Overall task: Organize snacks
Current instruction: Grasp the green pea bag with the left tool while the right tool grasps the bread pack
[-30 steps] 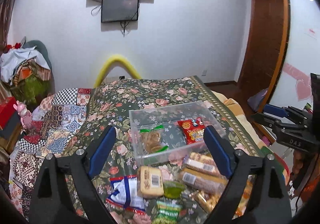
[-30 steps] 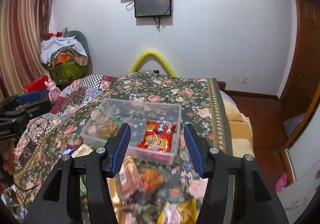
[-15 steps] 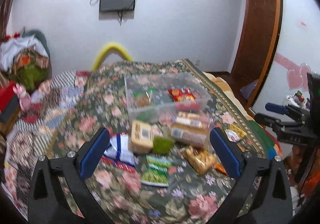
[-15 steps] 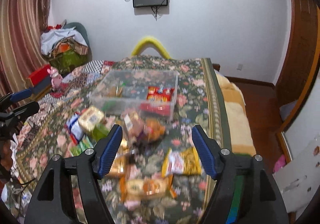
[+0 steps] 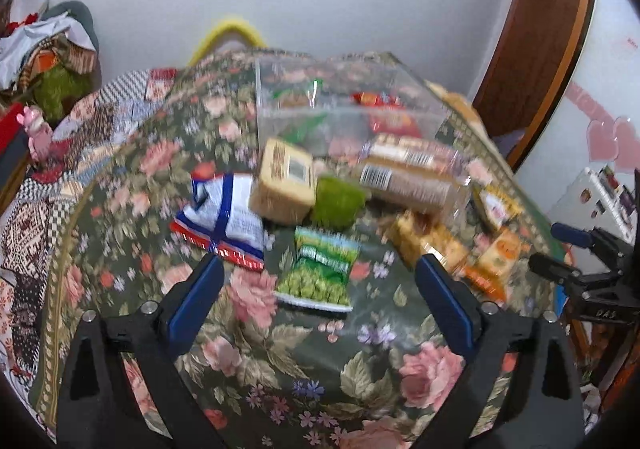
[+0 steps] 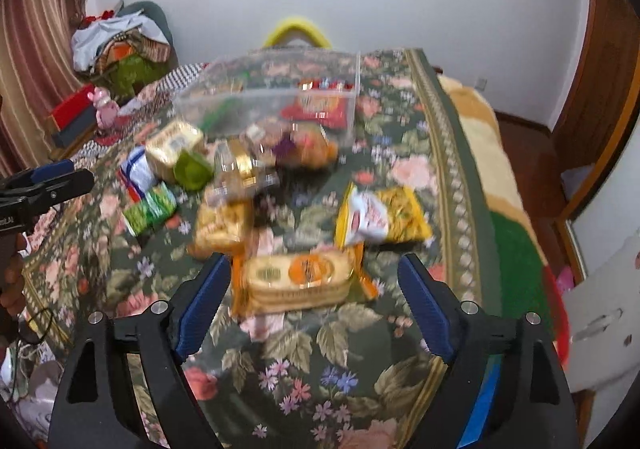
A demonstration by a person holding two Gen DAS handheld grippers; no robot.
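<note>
Several snack packs lie on the floral bedcover (image 5: 248, 333) in front of a clear plastic box (image 5: 348, 109) that holds a red packet (image 6: 320, 107) and a green-tied bag. My left gripper (image 5: 316, 269) hangs over a green pea packet (image 5: 320, 273). Its jaws are closing a little, the packet lies below the gap, and the pads touch nothing. My right gripper (image 6: 314, 265) hovers over an orange biscuit pack (image 6: 300, 277). Its jaws are opening and stand clear of the pack. A yellow packet (image 6: 384, 215) lies just beyond it.
A blue-white packet (image 5: 224, 217), a beige box (image 5: 284, 181) and a long cracker pack (image 5: 412, 173) crowd the space before the box. The bed edge (image 6: 472, 209) drops to the floor on the right. A heap of clothes (image 6: 120, 41) stands at the back left.
Both grippers have sunk and tipped down toward the snacks, which now fill the views. The right jaws have spread much wider. The left jaws stay wide.
</note>
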